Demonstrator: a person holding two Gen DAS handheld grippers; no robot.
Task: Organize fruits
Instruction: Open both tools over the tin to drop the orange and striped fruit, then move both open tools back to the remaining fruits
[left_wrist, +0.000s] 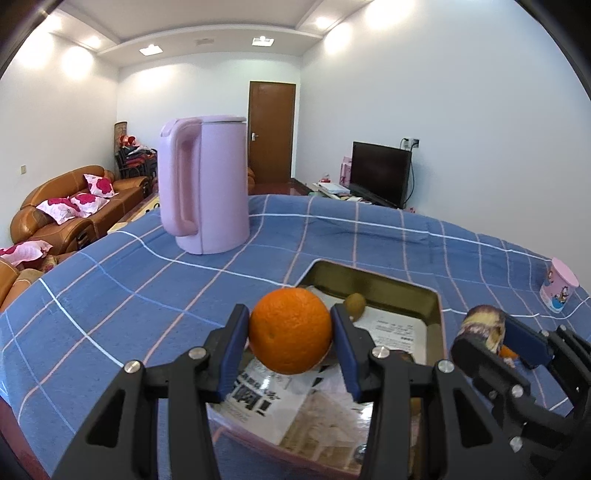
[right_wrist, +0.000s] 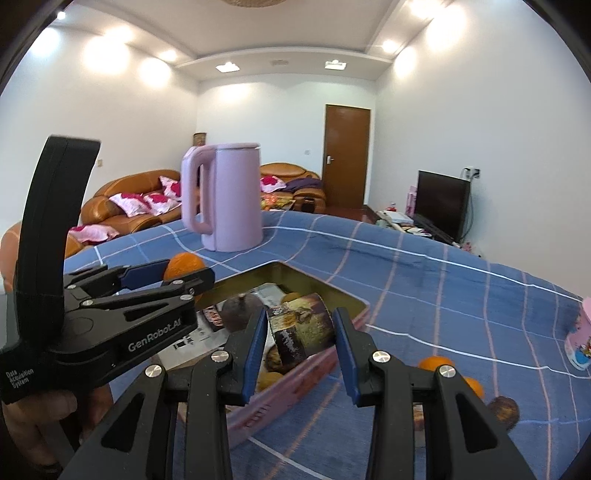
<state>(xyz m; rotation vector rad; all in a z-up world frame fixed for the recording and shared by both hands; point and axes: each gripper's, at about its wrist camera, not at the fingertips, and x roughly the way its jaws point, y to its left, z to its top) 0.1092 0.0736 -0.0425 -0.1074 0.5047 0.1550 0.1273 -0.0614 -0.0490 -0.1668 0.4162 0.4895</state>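
The left gripper (left_wrist: 291, 332) was clenched on a round orange fruit (left_wrist: 290, 330), its blue pads pressed against both sides, and held it above the near part of a shallow rectangular metal tray with a pink outer wall (left_wrist: 373, 282). The right gripper (right_wrist: 301, 334) grasped a mottled purple-and-yellow cylindrical item (right_wrist: 301, 326), possibly a wrapped or peeled fruit, over the tray's near right edge. Printed paper sheets (left_wrist: 266, 398) lined the tray, where a small greenish-brown fruit (left_wrist: 355, 304) and a dark round fruit (right_wrist: 240, 312) already lay. The step in hand looked like carrying both pieces in for placing; next each gripper would need to lower past the rim onto bare paper and then release, without crowding the other. Two loose oranges (right_wrist: 436, 363) and a dark brown fruit (right_wrist: 503, 408) waited on the blue checked cloth (left_wrist: 110, 288) right of the tray. The pink plastic kettle (left_wrist: 205, 188) stood far left, the pink printed cup (left_wrist: 557, 286) far right, both well apart, leaving open cloth around.
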